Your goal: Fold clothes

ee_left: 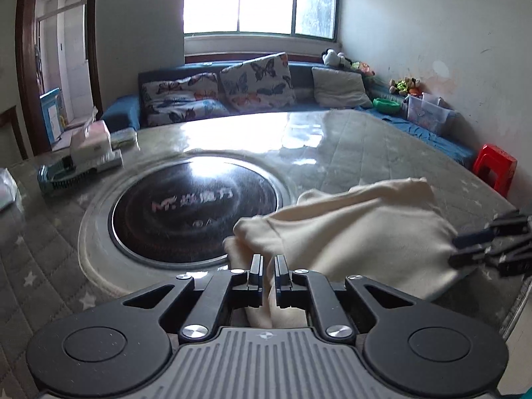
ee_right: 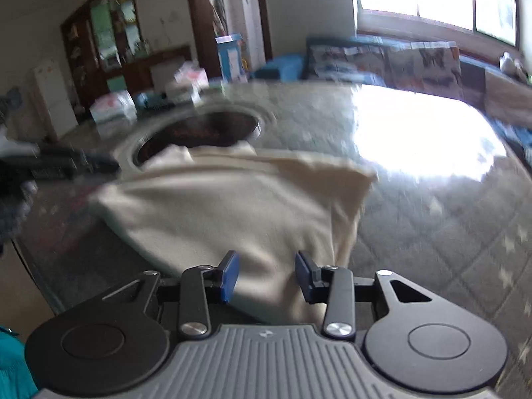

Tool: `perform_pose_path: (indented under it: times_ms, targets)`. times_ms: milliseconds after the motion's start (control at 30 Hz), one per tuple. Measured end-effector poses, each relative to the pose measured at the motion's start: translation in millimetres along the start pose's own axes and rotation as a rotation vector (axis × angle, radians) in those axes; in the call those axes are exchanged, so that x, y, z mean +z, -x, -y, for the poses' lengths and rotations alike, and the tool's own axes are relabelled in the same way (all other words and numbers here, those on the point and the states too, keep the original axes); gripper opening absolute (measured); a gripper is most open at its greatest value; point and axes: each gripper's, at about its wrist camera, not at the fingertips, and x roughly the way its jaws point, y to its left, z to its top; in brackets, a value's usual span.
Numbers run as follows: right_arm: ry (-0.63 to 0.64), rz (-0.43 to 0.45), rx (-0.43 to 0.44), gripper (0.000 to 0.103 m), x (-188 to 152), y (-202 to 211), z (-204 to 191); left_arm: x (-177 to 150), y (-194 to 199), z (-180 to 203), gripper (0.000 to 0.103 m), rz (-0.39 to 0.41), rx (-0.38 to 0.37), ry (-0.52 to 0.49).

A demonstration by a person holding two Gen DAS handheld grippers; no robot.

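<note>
A garment (ee_left: 359, 229) lies on the table (ee_left: 332, 146), right of the round hob (ee_left: 186, 209).

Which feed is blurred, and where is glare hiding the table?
Right wrist view: motion-smeared throughout, window glare whiting out the table beyond the cream garment. Left wrist view: sharp, milder glare on the far tabletop, window overexposed.

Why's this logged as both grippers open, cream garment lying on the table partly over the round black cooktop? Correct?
Not quite. In the left wrist view the left gripper is shut on the cream garment; only the right gripper is open. The garment does lie on the table, partly over the round black cooktop.
</note>
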Motion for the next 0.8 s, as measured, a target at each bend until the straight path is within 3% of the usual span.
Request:
perform_pose_path:
  times_ms: [200, 333, 500, 600, 667, 800]
  targets:
    - [0.026, -0.023, 0.018, 0.032, 2, 9, 3, 7, -12, 17, 0.009, 0.020, -0.065, -0.026]
    - [0.014, 0.057, -0.023, 0.032, 30, 6, 11, 5, -29, 37, 0.009, 0.018, -0.120, -0.056]
    - [-0.027, 0.096, -0.038, 0.030, 60, -24, 25, -6, -41, 55, 0.009, -0.010, -0.144, -0.104]
    - [-0.048, 0.057, -0.074, 0.029, 66, -51, 32, -13, -44, 58, 0.009, -0.026, -0.153, -0.113]
    - [-0.085, 0.020, -0.096, 0.022, 65, -67, 40, -16, -45, 58, 0.009, -0.034, -0.158, -0.111]
    - [-0.056, 0.054, -0.114, 0.020, 73, -66, 31, -20, -45, 58, 0.011, -0.029, -0.165, -0.109]
